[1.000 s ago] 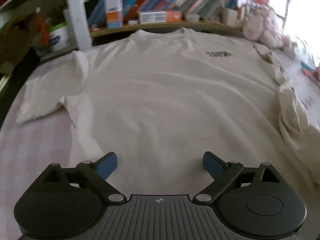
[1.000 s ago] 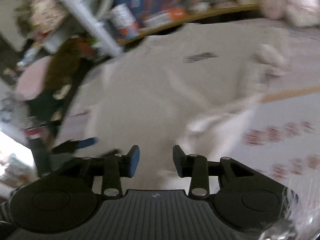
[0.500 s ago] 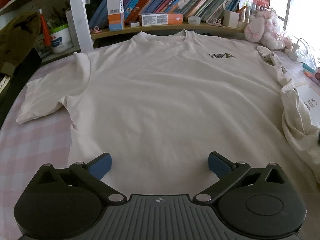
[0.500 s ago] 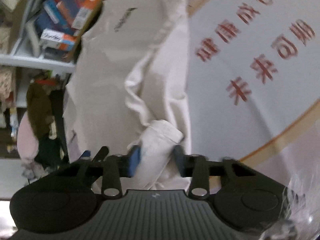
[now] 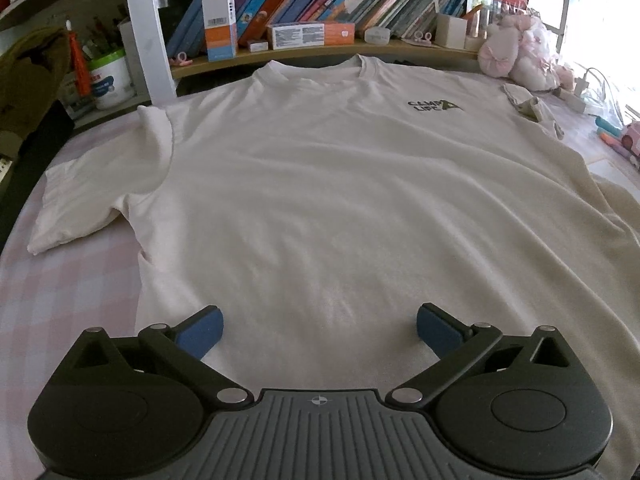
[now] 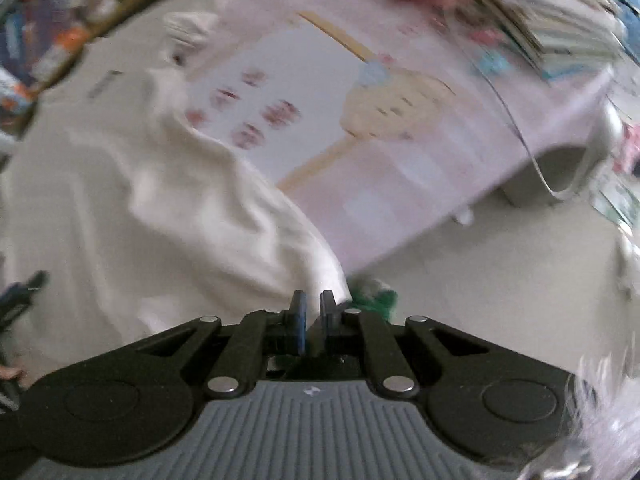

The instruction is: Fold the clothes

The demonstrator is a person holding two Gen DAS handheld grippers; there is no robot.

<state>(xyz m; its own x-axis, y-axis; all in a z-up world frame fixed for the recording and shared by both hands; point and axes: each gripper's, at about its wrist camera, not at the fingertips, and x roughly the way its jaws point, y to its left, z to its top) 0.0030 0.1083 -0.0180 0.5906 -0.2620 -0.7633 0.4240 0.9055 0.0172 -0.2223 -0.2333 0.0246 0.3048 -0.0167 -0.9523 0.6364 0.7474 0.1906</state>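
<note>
A white T-shirt (image 5: 328, 184) with a small dark chest logo lies spread face up on the pink checked table (image 5: 60, 288), collar toward the bookshelf. My left gripper (image 5: 318, 326) is open and empty, hovering over the shirt's lower hem. In the blurred right wrist view my right gripper (image 6: 312, 312) is shut on the lower right corner of the T-shirt (image 6: 168, 216) near the table's front edge, and the cloth drapes away from the jaws.
A bookshelf (image 5: 320, 4) with books and boxes runs along the back. A pink plush toy (image 5: 516, 52) sits at the back right. A printed mat (image 6: 320, 92) lies right of the shirt. The table's edge (image 6: 460, 208) drops to the floor.
My right gripper closed on the shirt's corner and swung round to face the table's right edge. The shirt's right side now lies flatter. My left gripper stayed open and barely moved.
</note>
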